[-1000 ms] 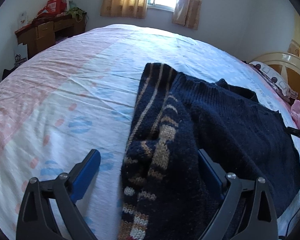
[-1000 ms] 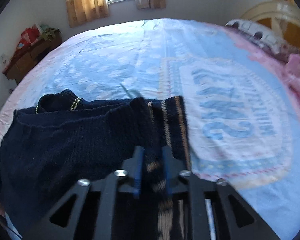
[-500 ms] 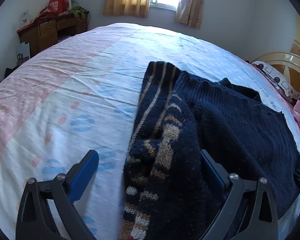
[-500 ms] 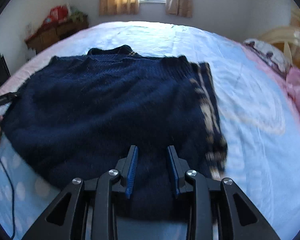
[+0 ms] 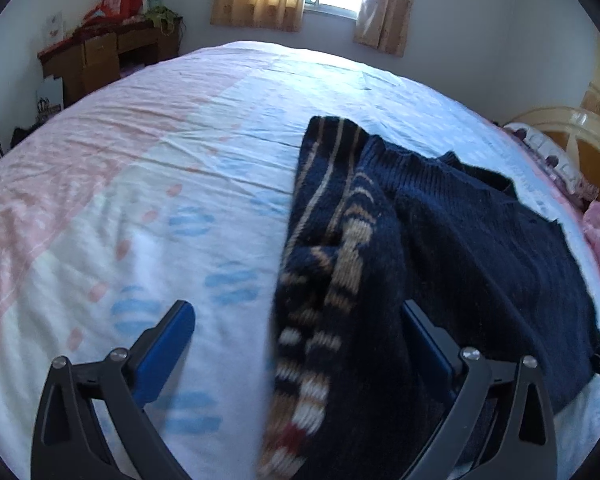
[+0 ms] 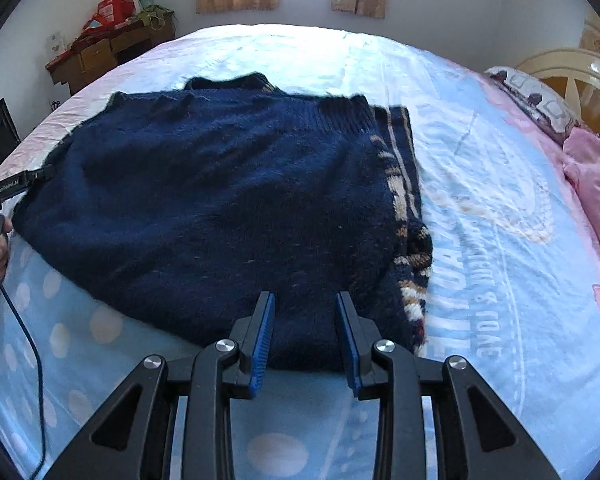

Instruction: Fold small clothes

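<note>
A navy knitted sweater (image 6: 220, 208) lies folded on the bed (image 6: 480, 240), its tan-patterned sleeve along one edge. The right hand-held gripper (image 6: 305, 336) is opening, pads clear of the near hem between them. The left hand-held gripper (image 5: 300, 344) stands spread wide, grasping nothing, astride the patterned sleeve.

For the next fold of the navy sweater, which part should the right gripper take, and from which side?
Best guess: the near folded edge of the sweater, approached low from the near side of the bed. That edge lies thick and straight right ahead of the right gripper, whose jaws are opening with only the edge between them, so a short push forward would pinch all layers. The patterned sleeve on the right looks bunched, a poorer hold.
</note>
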